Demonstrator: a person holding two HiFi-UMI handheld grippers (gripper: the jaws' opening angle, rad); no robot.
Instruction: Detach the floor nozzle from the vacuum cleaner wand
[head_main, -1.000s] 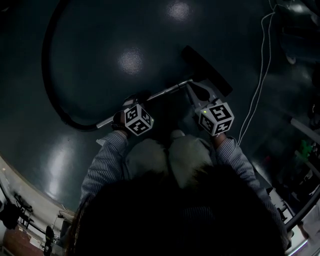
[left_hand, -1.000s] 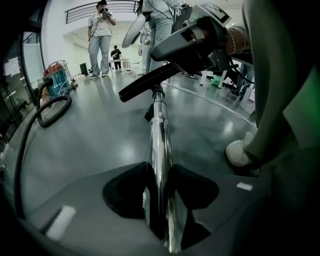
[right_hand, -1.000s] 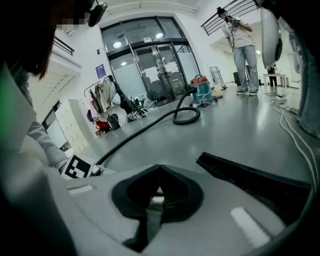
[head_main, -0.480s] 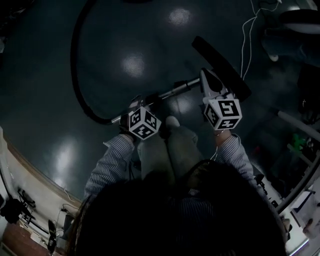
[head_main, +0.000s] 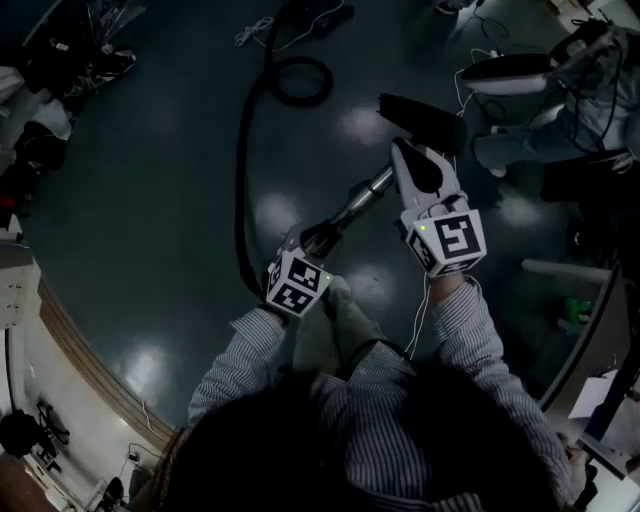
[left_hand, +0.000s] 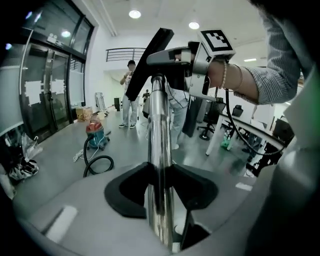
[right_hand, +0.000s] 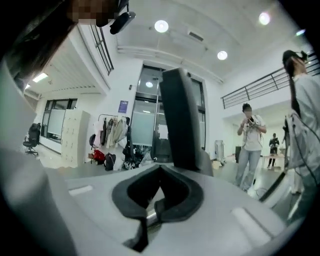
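The left gripper (left_hand: 161, 187) is closing on the chrome wand (left_hand: 159, 125). The tube runs straight up between its jaws, with a black pad against it on each side. The right gripper (right_hand: 159, 192) has its jaws pressed together. A small silvery piece shows at their base, but whether it is pinched cannot be told.

The left gripper holds the wand at its near end. From there the wand slants away to the right and up off the floor (head_main: 150, 200). The floor nozzle (head_main: 420, 115) is a dark flat slab and is still joined to the wand's far end. It hangs in the air just beyond the right gripper, whose grey body lies over the joint.

A black hose (head_main: 243, 190) leaves the wand's near end beside the left gripper. It curves far and left across the floor and coils into a loop. Beyond the loop, in the left gripper view, stands a red and teal vacuum canister (left_hand: 95, 134).

Farther off a person (left_hand: 129, 95) stands on the open floor. Glass doors (left_hand: 50, 95) line the left side, and a white desk (left_hand: 250, 127) stands to the right.
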